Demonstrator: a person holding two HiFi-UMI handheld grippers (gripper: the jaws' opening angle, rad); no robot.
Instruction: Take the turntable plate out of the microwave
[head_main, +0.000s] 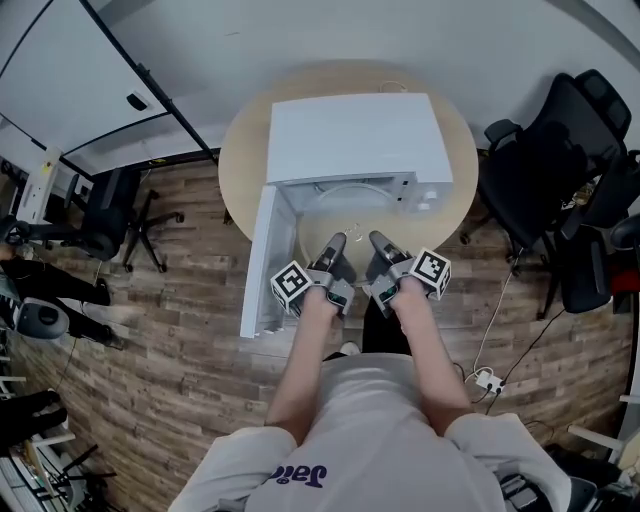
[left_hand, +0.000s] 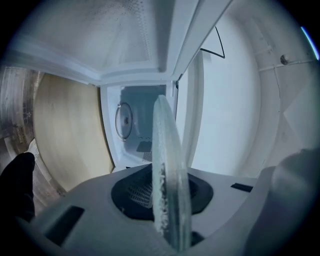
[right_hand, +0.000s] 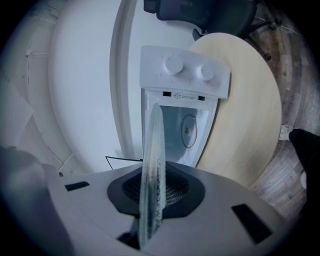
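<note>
At the open white microwave (head_main: 350, 135) on the round wooden table (head_main: 245, 150) | left gripper (head_main: 338, 241) — jaws clamped on the rim of the clear glass turntable plate (left_hand: 167, 165) | right gripper (head_main: 378, 239) — clamped on the same rim

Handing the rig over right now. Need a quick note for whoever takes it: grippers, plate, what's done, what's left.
Grippers: the left gripper and right gripper are both shut on the near rim of the glass plate, side by side.
Plate: held level in front of the microwave; its door is open.
Done: plate gripped, seemingly out of the cavity.
Left: set it down, probably on the table.
</note>
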